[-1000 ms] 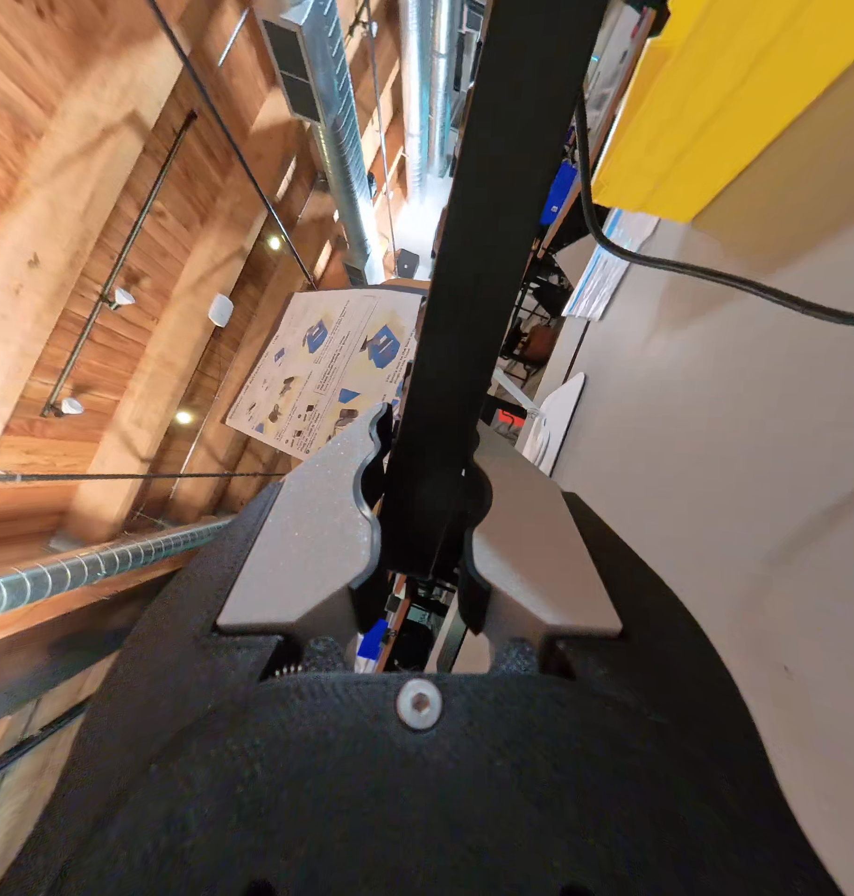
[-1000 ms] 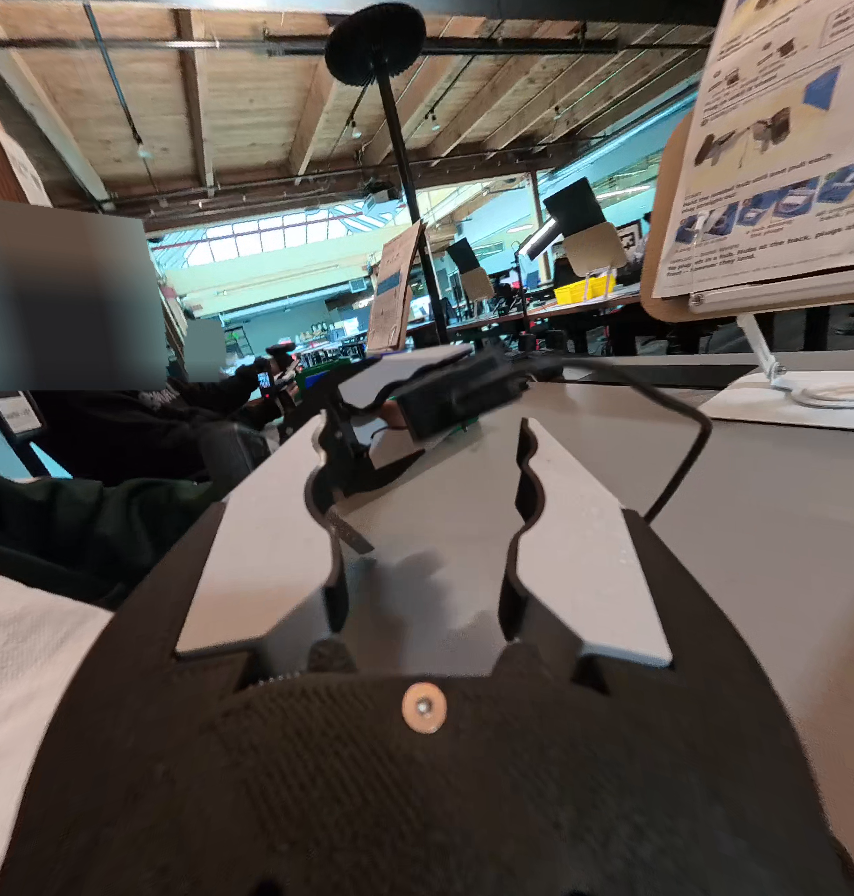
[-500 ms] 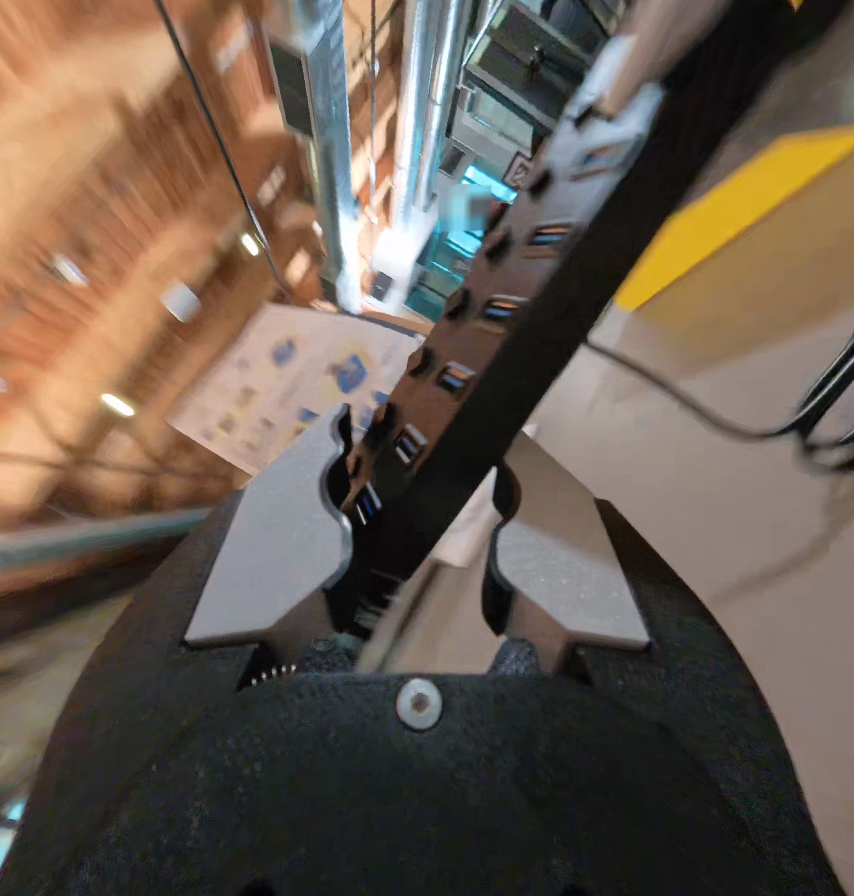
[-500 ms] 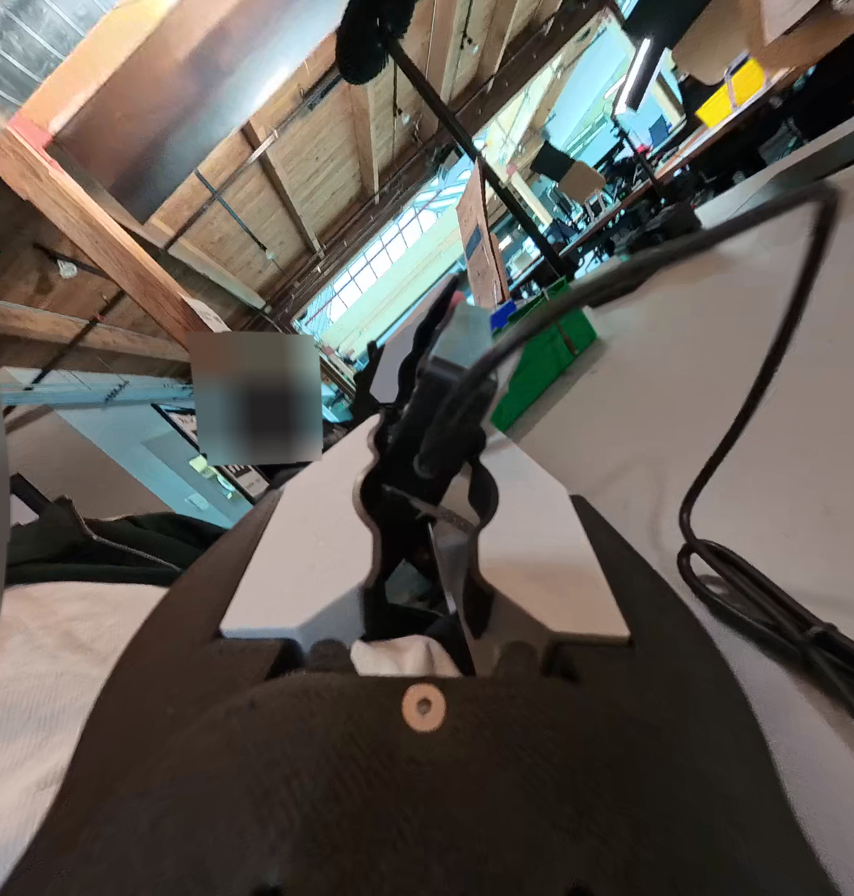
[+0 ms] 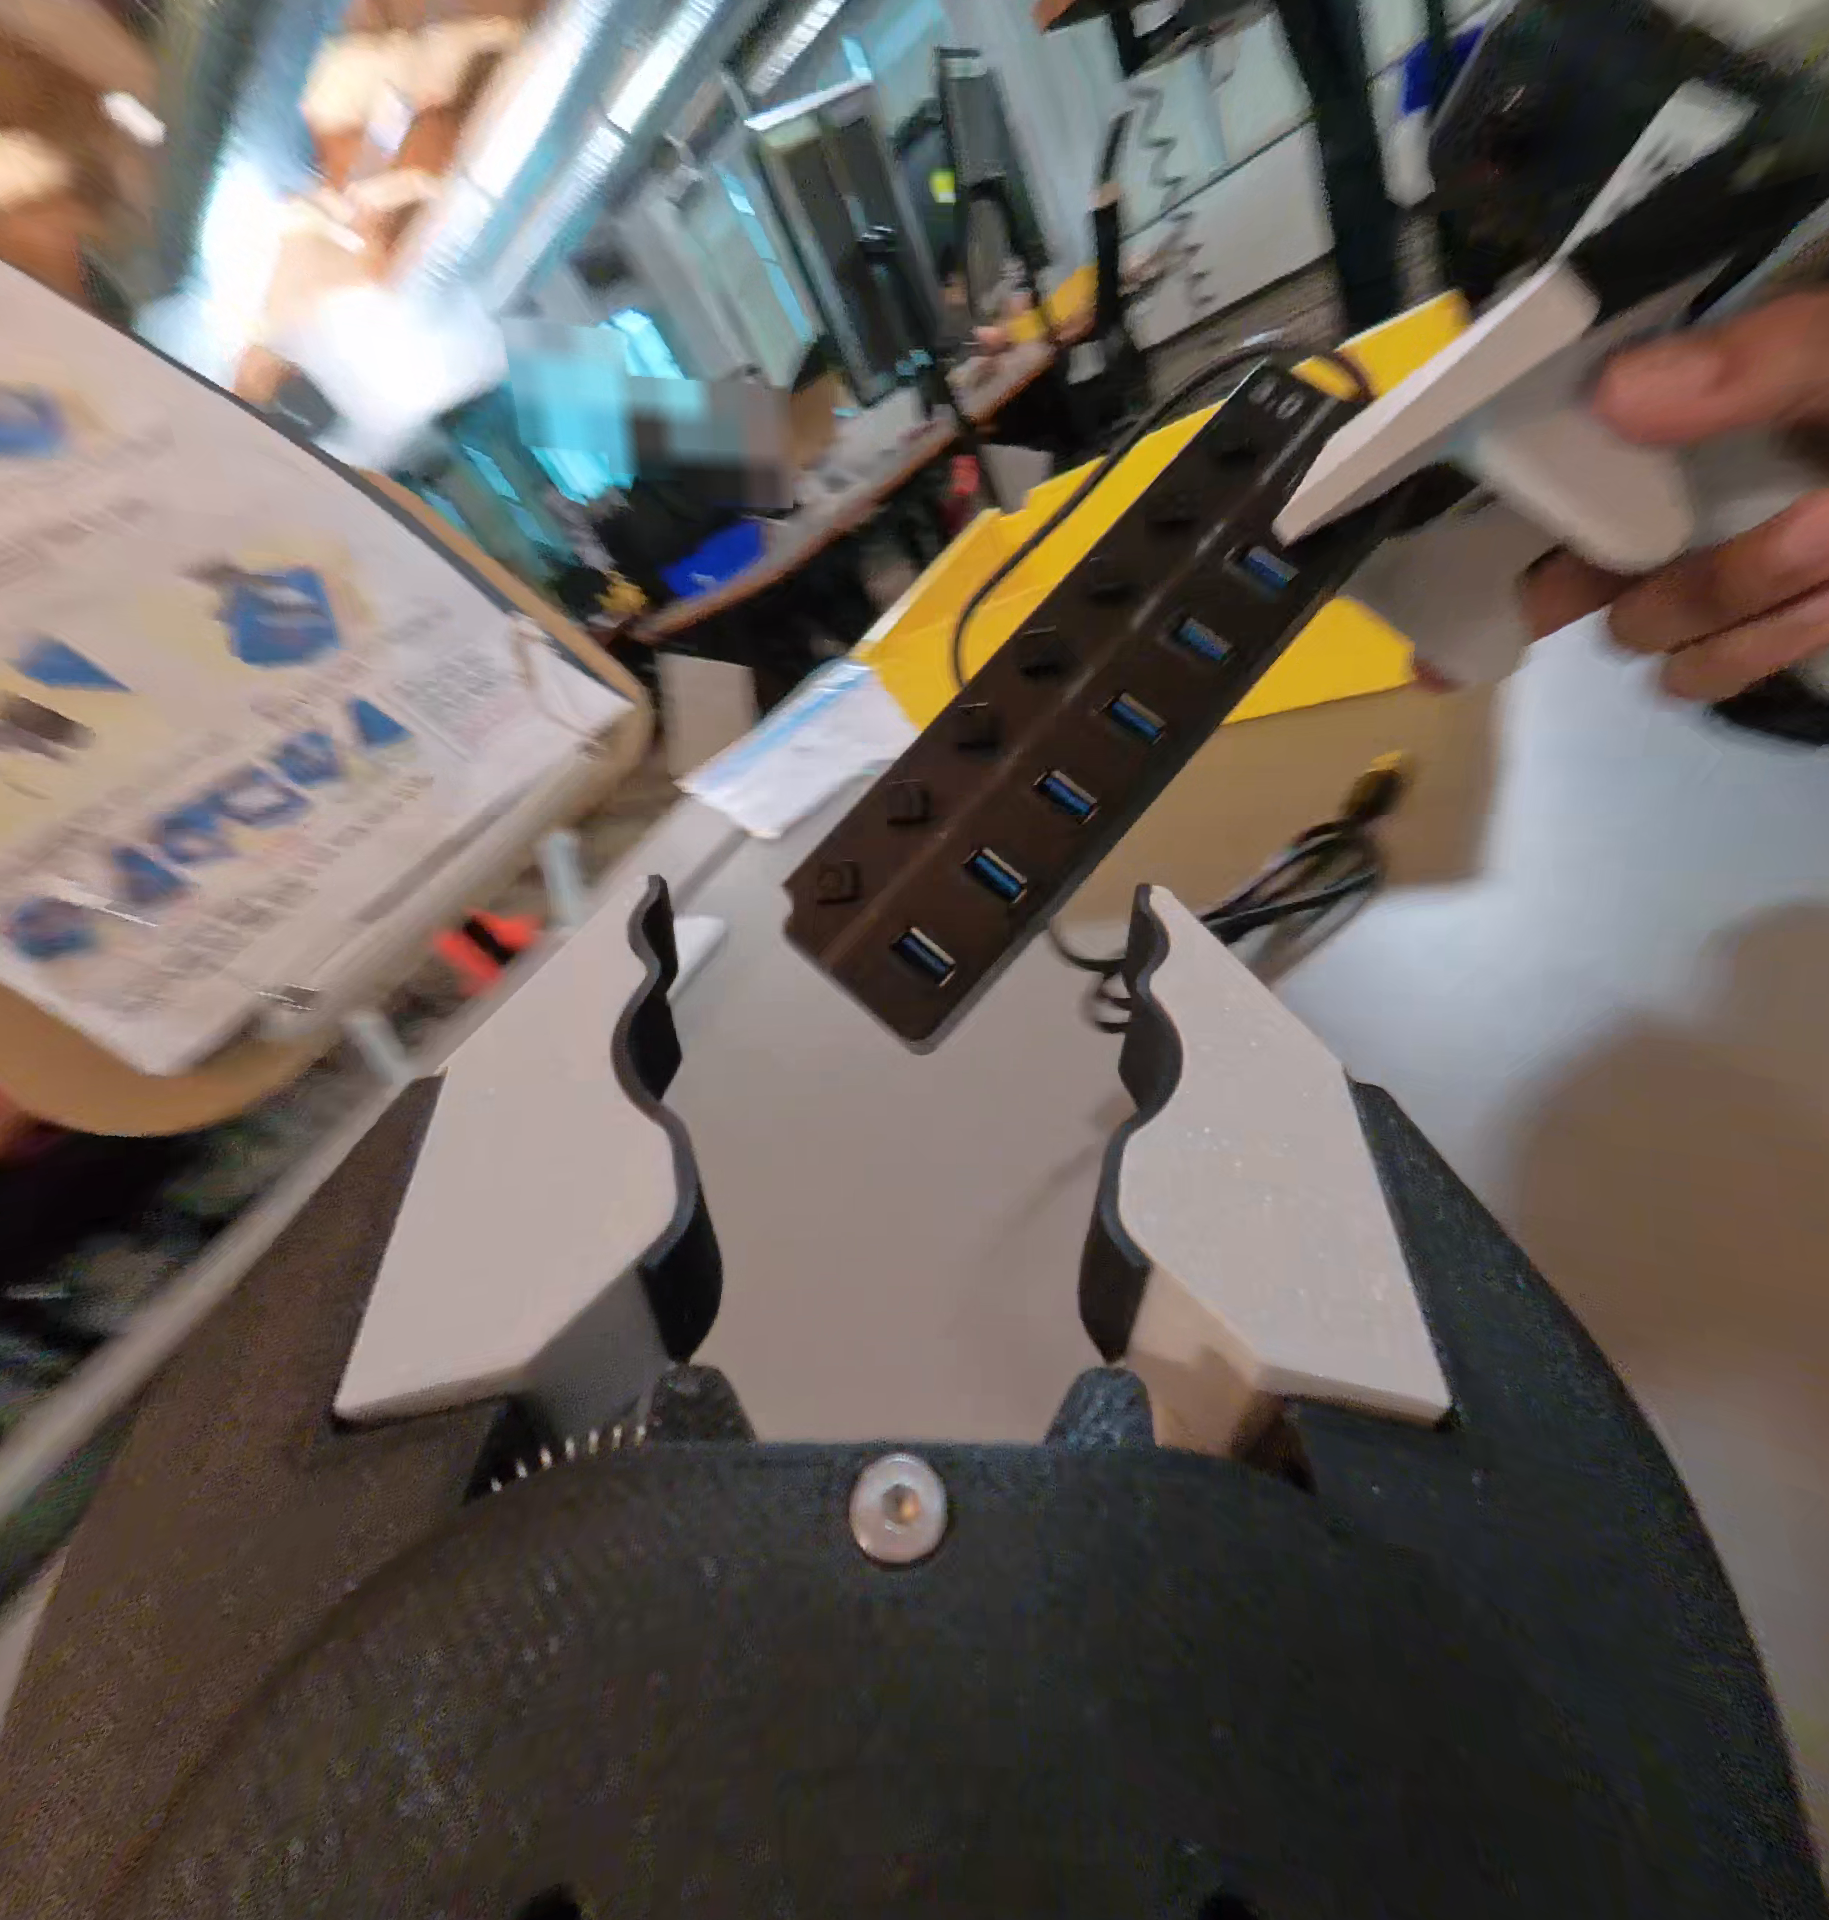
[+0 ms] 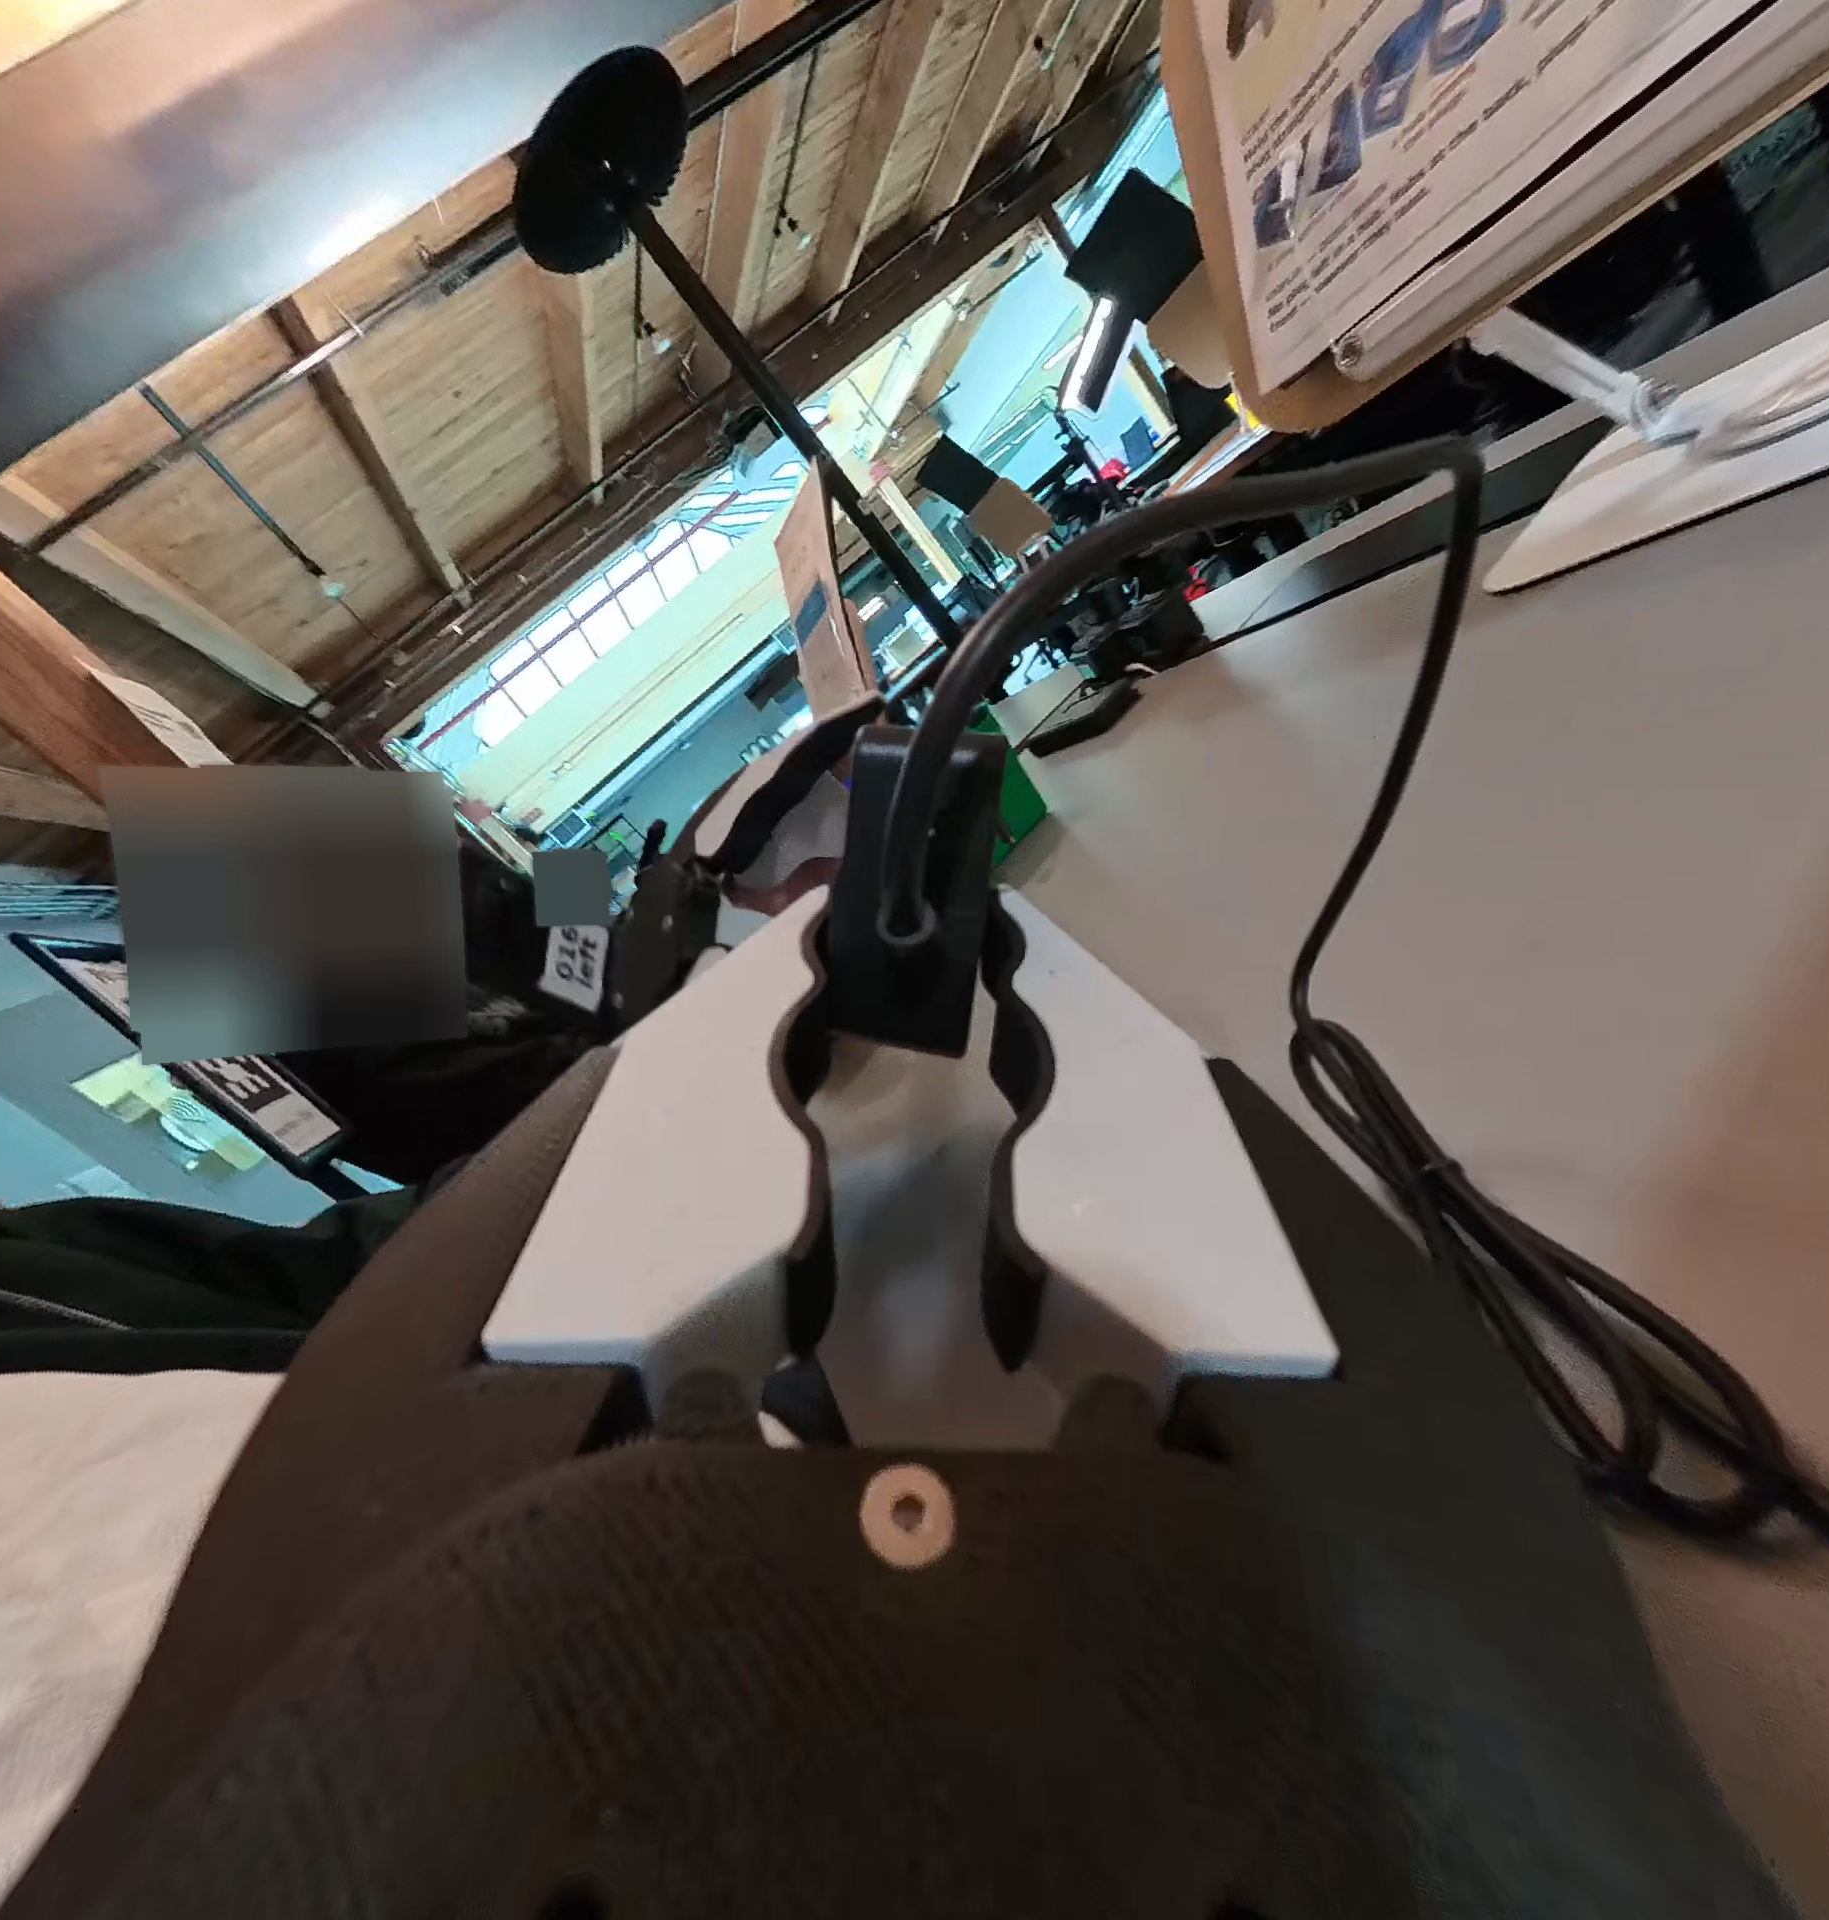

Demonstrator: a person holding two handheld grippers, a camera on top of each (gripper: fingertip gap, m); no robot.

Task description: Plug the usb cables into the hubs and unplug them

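My right gripper is clamped on the cable end of the black hub, holding it in the air. My left gripper has fingers apart, nothing in them; the hub's free end hangs just ahead. No plug in hand yet, I judge. Next: left grabs a cable off the table.

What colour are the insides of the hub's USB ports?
Blue, set in the black hub; the left wrist view shows them best.
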